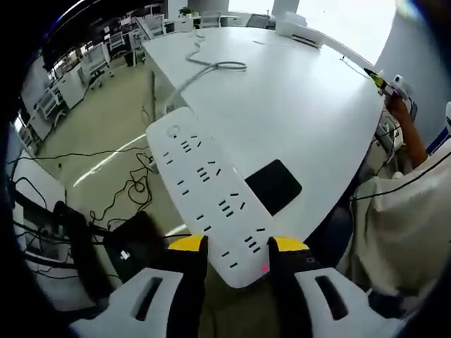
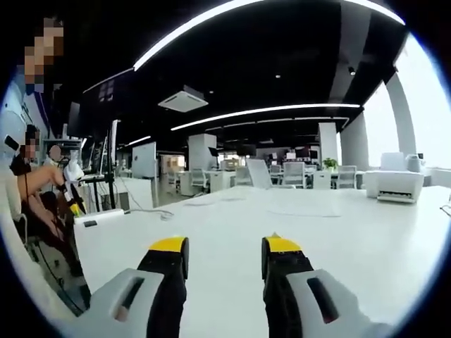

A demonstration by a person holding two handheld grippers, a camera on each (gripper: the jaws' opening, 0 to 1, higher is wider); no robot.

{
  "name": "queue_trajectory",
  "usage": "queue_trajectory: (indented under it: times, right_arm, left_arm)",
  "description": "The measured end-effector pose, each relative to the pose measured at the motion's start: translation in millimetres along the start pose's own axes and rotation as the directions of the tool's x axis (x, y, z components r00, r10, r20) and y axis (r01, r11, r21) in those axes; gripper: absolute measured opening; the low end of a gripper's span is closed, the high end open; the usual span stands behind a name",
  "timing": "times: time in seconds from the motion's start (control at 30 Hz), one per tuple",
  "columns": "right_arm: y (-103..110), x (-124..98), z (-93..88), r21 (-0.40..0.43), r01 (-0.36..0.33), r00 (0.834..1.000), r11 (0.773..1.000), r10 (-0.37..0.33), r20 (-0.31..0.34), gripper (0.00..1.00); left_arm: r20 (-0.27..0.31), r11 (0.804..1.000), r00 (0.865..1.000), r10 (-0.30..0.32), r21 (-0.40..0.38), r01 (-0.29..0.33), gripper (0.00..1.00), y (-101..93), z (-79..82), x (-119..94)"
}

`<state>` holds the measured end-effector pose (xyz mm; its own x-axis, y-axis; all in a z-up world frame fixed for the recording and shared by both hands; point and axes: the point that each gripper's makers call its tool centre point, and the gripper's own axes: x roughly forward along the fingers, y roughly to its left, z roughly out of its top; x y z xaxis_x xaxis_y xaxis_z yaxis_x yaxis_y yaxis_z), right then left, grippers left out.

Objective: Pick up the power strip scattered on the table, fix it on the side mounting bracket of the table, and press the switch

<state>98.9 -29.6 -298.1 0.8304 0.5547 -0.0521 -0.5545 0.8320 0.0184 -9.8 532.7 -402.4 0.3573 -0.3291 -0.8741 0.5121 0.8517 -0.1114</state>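
At the bottom centre of the left gripper view, left gripper (image 1: pixel 238 248) pinching the near end of the white power strip (image 1: pixel 208 191) between its yellow-tipped jaws. Strip running from there up toward the left of centre, socket face to the camera, a small red light near the gripped end, far end lying over the edge of the white table (image 1: pixel 296 105). Just right of the strip, a flat black rectangle (image 1: pixel 273 186) on the tabletop. Higher on the table, a grey cable (image 1: pixel 211 65) curling across the surface. At the right edge of the frame, a person's arm (image 1: pixel 409 137) and pale clothing. Lower left, black cables (image 1: pixel 127 186) strewn on the floor.

At the bottom centre of the right gripper view, right gripper (image 2: pixel 224 257) spread apart, nothing between the jaws, held above the white table (image 2: pixel 331 225). Far right, a white printer (image 2: pixel 394 184) on the tabletop. At the left edge, seated people beside a small white box (image 2: pixel 100 218).
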Motion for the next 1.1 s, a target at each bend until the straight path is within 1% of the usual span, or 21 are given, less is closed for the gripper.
queue_trajectory:
  times: [0.27,0.53,0.7,0.77,0.97,1.1]
  right_arm:
    - [6.4,6.6,3.1,-0.006,-0.023,1.0,1.0,0.023,-0.008,0.3]
    - [8.5,10.4,5.5,-0.01,-0.03,0.999,0.999,0.03,-0.013,0.21]
    - [10.5,10.0,5.5,-0.014,-0.033,0.999,0.999,0.032,-0.015,0.08]
    - [9.0,9.2,5.6,-0.02,-0.024,1.0,1.0,0.023,-0.016,0.05]
    - [6.1,7.2,7.9,-0.018,-0.017,1.0,1.0,0.017,-0.013,0.04]
    - [5.7,6.9,9.2,-0.022,-0.016,1.0,1.0,0.015,-0.015,0.01]
  left_arm:
    - [-0.012,1.0,1.0,0.0,0.007,0.0,0.4,0.1,-0.2,0.2]
    - [-0.02,1.0,1.0,-0.001,0.008,0.001,0.4,0.7,-0.6,0.4]
    - [-0.025,1.0,1.0,0.0,0.01,0.0,0.4,0.3,-0.8,0.6]
    - [-0.026,1.0,1.0,-0.001,0.012,0.001,0.4,0.7,-0.8,0.6]
    - [-0.036,1.0,0.999,-0.001,0.017,0.001,0.4,0.1,-0.5,1.0]
    - [-0.043,1.0,0.999,-0.002,0.018,0.003,0.4,0.1,-0.3,1.2]
